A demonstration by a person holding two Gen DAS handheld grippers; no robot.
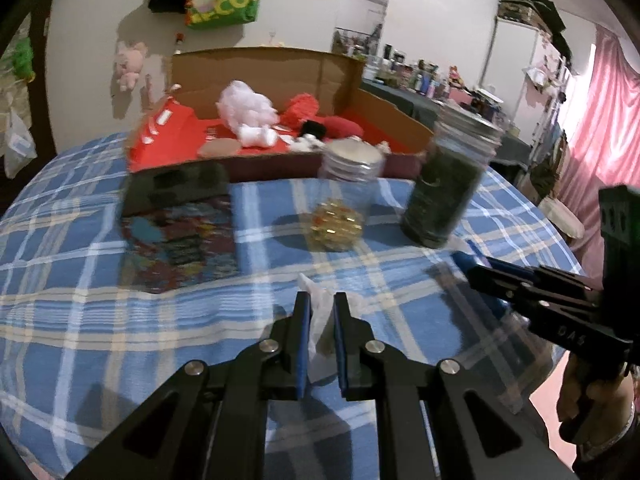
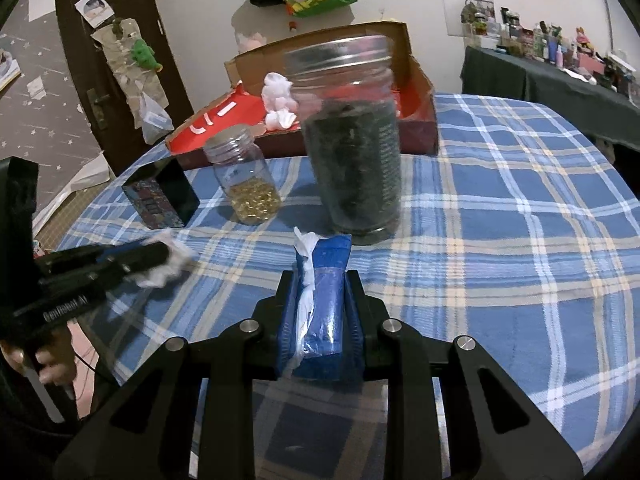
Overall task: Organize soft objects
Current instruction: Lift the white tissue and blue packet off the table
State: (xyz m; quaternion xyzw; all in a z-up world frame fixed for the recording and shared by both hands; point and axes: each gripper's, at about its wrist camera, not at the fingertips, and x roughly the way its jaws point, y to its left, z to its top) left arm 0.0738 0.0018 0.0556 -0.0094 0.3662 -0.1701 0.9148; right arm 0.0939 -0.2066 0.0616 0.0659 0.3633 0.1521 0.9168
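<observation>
Checked tablecloth [image 2: 500, 208] bears two jars [image 2: 354, 140], dark box [image 2: 162, 196], cardboard tray [image 2: 420, 92].

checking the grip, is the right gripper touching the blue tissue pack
Touching: the right wrist view shows the right gripper clamped on the blue tissue pack.

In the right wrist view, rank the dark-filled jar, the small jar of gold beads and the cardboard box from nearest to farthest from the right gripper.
1. Dark-filled jar, straight ahead of the right gripper.
2. Small jar of gold beads, ahead and to the left.
3. Cardboard box, behind both jars at the table's far edge.
</observation>
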